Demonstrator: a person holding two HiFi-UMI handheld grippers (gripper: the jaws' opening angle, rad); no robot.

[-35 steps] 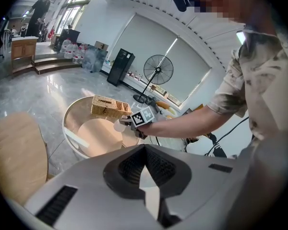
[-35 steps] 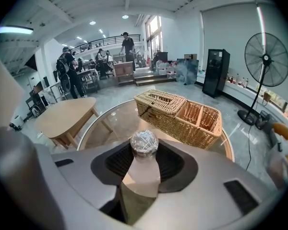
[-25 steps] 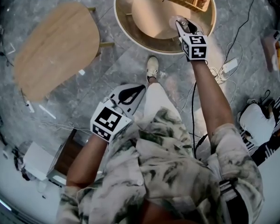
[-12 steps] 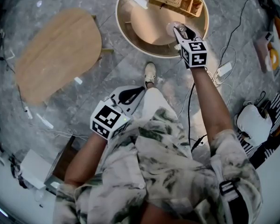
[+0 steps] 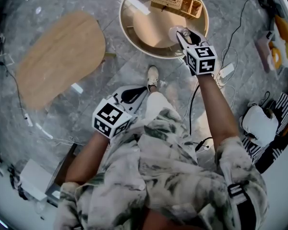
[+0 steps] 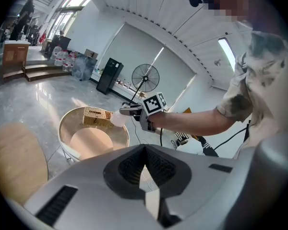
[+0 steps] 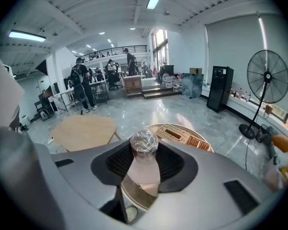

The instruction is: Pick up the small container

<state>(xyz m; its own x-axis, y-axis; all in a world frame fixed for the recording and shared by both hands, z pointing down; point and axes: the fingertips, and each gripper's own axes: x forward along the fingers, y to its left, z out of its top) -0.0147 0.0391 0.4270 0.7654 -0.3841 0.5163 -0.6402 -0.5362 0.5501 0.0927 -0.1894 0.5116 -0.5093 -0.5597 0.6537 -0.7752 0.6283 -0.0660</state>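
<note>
While right gripper (image 5: 184, 33) jaws clamp small container (image 5: 175, 31) over round table (image 5: 151, 25), left gripper (image 5: 144, 90) jaws together, marble floor (image 5: 129, 63).

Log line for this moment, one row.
right hand-held gripper: shut on small container | small container: held over round table | left hand-held gripper: shut, empty

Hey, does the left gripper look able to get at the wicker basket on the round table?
Probably not as it stands: the left gripper is held shut, low and well back from the round table carrying the wicker basket. Nothing blocks the way, so reaching forward should do.
</note>
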